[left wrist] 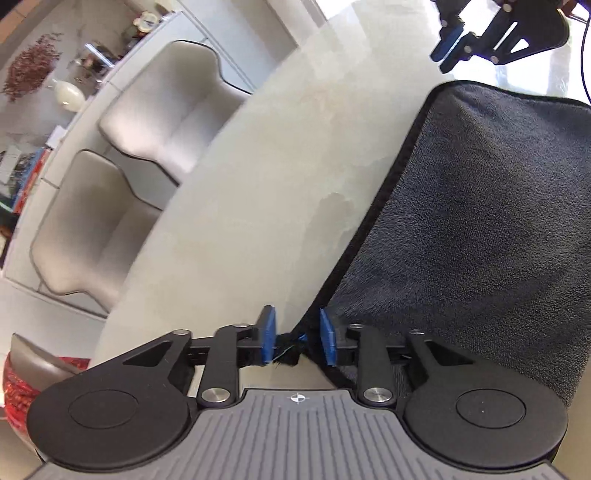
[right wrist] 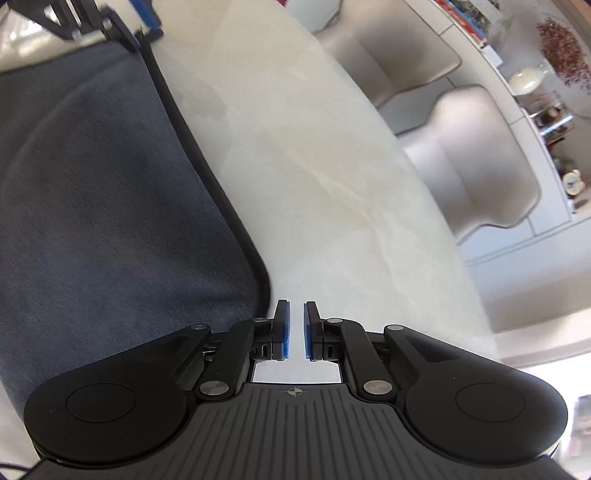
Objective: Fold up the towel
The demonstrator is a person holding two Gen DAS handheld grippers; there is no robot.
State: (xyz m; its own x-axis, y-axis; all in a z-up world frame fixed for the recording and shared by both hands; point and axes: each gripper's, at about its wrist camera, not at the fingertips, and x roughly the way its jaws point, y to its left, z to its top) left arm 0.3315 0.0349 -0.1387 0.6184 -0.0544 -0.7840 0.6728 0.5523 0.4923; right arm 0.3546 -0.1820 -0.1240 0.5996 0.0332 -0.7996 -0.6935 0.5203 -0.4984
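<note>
One dark grey plush towel (left wrist: 476,221) lies flat on pale marble table (left wrist: 258,166).
Its long axis spans both grippers; left gripper (left wrist: 297,338) released astride a corner, right gripper (right wrist: 296,330) nearly closed, empty; two beige chairs (left wrist: 162,110).

Looking like a home dining room. Standing beside the pale marble-look worktop (left wrist: 295,155): two cushioned beige chairs (left wrist: 166,110), pushed close to its rim. Running behind the chairs, farther from the worktop: a long white sideboard (left wrist: 177,33). Sitting on that sideboard: a cream vase (left wrist: 68,96) with dried reddish sprigs (left wrist: 33,64), a small clock (left wrist: 146,22), stacked books (left wrist: 27,177), other small ornaments, blurred.
</note>
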